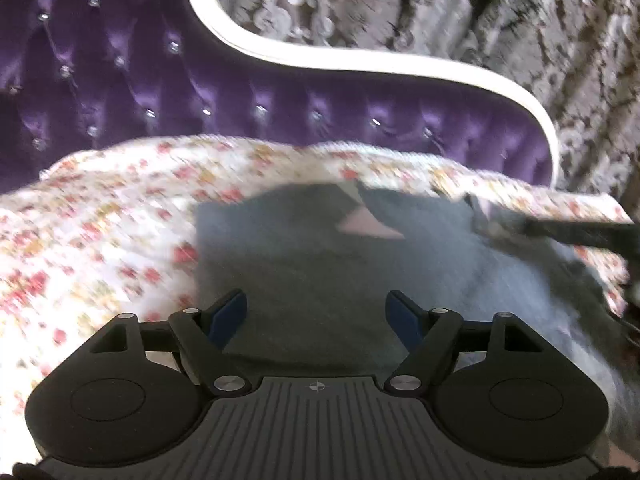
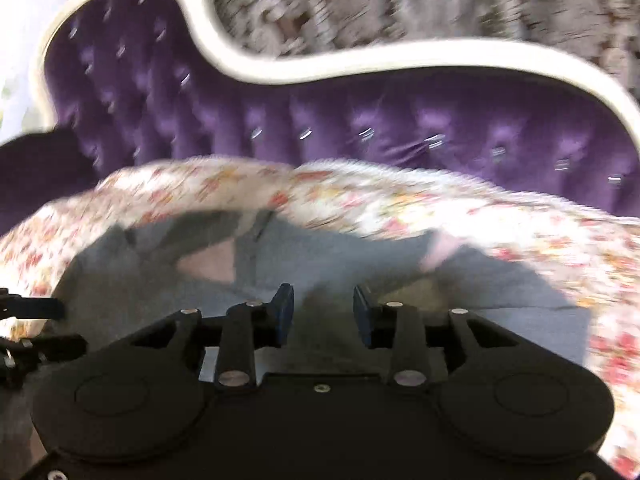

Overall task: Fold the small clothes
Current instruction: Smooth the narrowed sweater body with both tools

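Note:
A small grey garment with a pink patch lies on a floral bedspread. My left gripper is open just above the garment's near part, nothing between its blue pads. In the left wrist view the right gripper shows as a dark blur at the garment's right edge. In the right wrist view the same garment lies ahead, and my right gripper is open over it and empty. The left gripper shows at that view's left edge. Both views are motion-blurred.
A purple tufted headboard with a cream frame rises behind the bedspread. A grey patterned curtain hangs behind it. The floral bedspread spreads on both sides of the garment.

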`<act>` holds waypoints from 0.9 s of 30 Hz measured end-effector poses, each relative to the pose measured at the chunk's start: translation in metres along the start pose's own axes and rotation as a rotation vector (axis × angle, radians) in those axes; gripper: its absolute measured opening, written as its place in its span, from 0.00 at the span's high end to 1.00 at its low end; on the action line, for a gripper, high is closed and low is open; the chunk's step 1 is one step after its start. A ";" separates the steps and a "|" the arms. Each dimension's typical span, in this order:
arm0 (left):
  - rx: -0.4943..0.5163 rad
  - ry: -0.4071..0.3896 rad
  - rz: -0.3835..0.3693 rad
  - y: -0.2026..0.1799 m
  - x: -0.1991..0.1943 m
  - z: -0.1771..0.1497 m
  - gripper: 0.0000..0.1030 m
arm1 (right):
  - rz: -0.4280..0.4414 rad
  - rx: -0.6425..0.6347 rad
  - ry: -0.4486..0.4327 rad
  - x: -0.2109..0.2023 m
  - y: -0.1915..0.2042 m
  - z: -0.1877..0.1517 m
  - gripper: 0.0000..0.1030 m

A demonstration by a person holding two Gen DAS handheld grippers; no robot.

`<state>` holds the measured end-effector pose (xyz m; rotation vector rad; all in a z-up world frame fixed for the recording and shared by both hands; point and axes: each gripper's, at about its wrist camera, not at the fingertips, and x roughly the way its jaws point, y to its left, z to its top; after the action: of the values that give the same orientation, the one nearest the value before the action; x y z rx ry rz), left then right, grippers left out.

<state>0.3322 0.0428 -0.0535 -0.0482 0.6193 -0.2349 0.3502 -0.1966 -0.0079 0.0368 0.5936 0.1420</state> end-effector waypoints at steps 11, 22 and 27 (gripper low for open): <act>-0.060 0.071 0.070 0.026 0.027 -0.010 0.25 | -0.191 0.034 0.129 -0.025 -0.038 -0.037 0.56; -0.049 0.068 0.068 0.026 0.026 -0.010 0.23 | -0.142 0.069 0.064 -0.024 -0.056 -0.022 0.49; -0.048 0.065 0.072 0.024 0.026 -0.010 0.22 | -0.045 -0.052 0.061 -0.014 -0.038 -0.015 0.49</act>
<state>0.3520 0.0605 -0.0797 -0.0644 0.6905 -0.1524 0.3343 -0.2359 -0.0155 -0.0309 0.6505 0.1148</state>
